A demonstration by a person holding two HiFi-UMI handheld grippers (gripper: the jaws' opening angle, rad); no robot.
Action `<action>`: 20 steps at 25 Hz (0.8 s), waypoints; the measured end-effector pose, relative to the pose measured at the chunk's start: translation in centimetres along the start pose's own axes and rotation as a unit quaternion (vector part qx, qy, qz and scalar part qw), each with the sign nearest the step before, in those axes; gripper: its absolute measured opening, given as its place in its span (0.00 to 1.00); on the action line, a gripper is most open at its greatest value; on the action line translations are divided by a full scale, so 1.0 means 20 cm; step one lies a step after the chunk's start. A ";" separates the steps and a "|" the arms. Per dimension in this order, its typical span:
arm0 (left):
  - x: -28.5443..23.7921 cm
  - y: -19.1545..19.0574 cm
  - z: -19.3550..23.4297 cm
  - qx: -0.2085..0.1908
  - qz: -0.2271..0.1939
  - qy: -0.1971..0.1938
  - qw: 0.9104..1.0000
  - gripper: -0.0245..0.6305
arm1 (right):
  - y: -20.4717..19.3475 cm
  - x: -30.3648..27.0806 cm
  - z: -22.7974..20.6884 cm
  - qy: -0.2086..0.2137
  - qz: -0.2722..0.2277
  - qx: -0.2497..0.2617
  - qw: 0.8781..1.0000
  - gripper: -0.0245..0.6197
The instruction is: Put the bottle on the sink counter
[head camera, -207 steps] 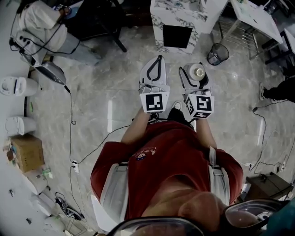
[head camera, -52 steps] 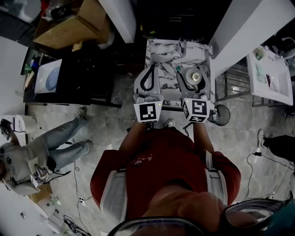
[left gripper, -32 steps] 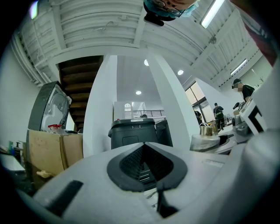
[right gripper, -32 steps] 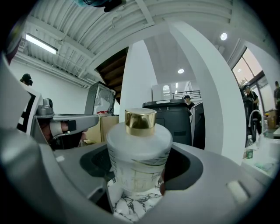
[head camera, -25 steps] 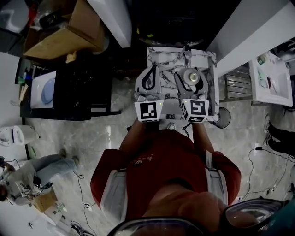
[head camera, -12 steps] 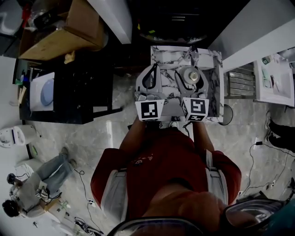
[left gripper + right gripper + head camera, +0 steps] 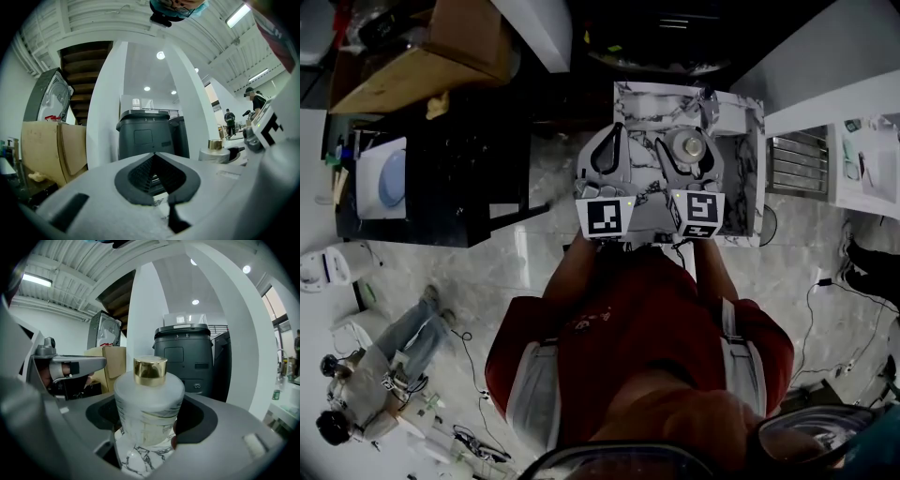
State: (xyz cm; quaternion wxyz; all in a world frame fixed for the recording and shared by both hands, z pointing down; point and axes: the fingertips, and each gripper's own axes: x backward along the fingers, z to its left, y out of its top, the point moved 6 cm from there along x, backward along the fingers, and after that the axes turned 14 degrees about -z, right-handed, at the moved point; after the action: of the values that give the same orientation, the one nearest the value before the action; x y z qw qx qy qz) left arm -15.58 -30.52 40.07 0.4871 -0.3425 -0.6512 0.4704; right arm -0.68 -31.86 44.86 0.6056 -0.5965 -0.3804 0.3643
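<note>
At the far left a cardboard box [image 7: 412,66] sits past a dark table [image 7: 459,187], well apart from the work. The left gripper [image 7: 620,131] has its jaws brought together at the tips with nothing between them, so it plays no part in the carry. Just right of it, the right gripper [image 7: 691,139] is clamped wide around the bottle [image 7: 149,404], a frosted body under a gold cap [image 7: 150,370], held upright. What has changed is the ground beneath them: some seconds back both grippers hung over bare floor with the marble unit well ahead, and a second ago they reached only its near part, whereas now the sink counter [image 7: 647,98] lies directly under both, and the right gripper view shows veined marble straight below the bottle's base. Whether the base already touches the top cannot be told. The carry looks essentially over, and what remains is to settle the bottle on the flat marble, left of the darker recess [image 7: 741,178] that is probably the basin, and only then let the jaws part, since opening early could tip it
</note>
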 end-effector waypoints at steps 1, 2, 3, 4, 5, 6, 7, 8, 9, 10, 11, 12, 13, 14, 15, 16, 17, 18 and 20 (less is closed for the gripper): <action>0.00 -0.01 0.01 0.003 0.001 0.000 1.000 0.04 | -0.01 -0.01 0.00 0.000 0.004 0.000 1.000 0.57; -0.01 -0.02 0.01 0.003 0.003 -0.001 1.000 0.04 | -0.02 -0.02 0.00 0.000 0.007 -0.001 1.000 0.57; -0.01 -0.03 0.02 0.001 0.006 -0.004 1.000 0.04 | -0.04 -0.04 0.01 0.000 0.011 -0.001 1.000 0.57; -0.01 -0.04 0.03 0.000 0.010 -0.006 1.000 0.04 | -0.05 -0.05 0.01 0.000 0.014 -0.002 1.000 0.57; -0.02 -0.06 0.04 0.003 0.013 -0.005 1.000 0.04 | -0.07 -0.06 0.01 0.000 0.018 -0.002 1.000 0.57; -0.02 -0.07 0.05 0.009 0.015 -0.002 1.000 0.04 | -0.08 -0.08 0.01 0.001 0.021 -0.004 1.000 0.57; -0.03 -0.09 0.07 0.014 0.019 -0.001 1.000 0.04 | -0.09 -0.09 0.02 0.002 0.025 -0.005 1.000 0.57; -0.03 -0.10 0.08 0.014 0.023 -0.002 1.000 0.04 | -0.11 -0.11 0.02 0.003 0.028 -0.006 1.000 0.57; -0.03 -0.12 0.08 0.013 0.026 -0.004 1.000 0.04 | -0.12 -0.12 0.02 0.003 0.030 -0.007 1.000 0.57; -0.04 -0.13 0.09 0.014 0.026 -0.006 1.000 0.04 | -0.13 -0.13 0.02 0.003 0.032 -0.007 0.999 0.57; -0.04 -0.14 0.09 0.017 0.023 -0.005 1.000 0.04 | -0.14 -0.15 0.02 0.002 0.033 -0.008 0.999 0.57; -0.05 -0.14 0.10 0.021 0.021 -0.004 1.000 0.04 | -0.15 -0.15 0.02 0.002 0.035 -0.008 0.999 0.57; -0.05 -0.15 0.10 0.024 0.020 -0.003 1.000 0.04 | -0.17 -0.16 0.02 0.002 0.037 -0.009 0.999 0.57; -0.06 -0.16 0.10 0.028 0.022 -0.002 0.999 0.04 | -0.18 -0.17 0.03 0.002 0.039 -0.009 0.999 0.57; -0.06 -0.18 0.11 0.030 0.026 -0.002 0.999 0.04 | -0.19 -0.19 0.03 0.002 0.041 -0.009 0.999 0.57; -0.07 -0.19 0.11 0.027 0.030 -0.005 0.999 0.04 | -0.20 -0.20 0.02 0.001 0.043 -0.009 0.999 0.57; -0.07 -0.19 0.12 0.019 0.032 -0.010 0.999 0.04 | -0.22 -0.21 0.02 0.001 0.047 -0.009 0.999 0.57; -0.08 -0.20 0.12 0.009 0.034 -0.017 0.999 0.04 | -0.24 -0.22 0.02 -0.001 0.052 -0.009 0.999 0.57; -0.08 -0.22 0.13 0.002 0.041 -0.023 0.999 0.04 | -0.28 -0.24 0.01 -0.002 0.061 -0.010 0.998 0.57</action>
State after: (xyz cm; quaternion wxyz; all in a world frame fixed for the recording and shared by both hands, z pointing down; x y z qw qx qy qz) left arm -17.51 -34.17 43.58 0.4530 -0.3571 -0.6465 0.4994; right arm -3.15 -36.20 50.39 0.5754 -0.6240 -0.3480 0.3981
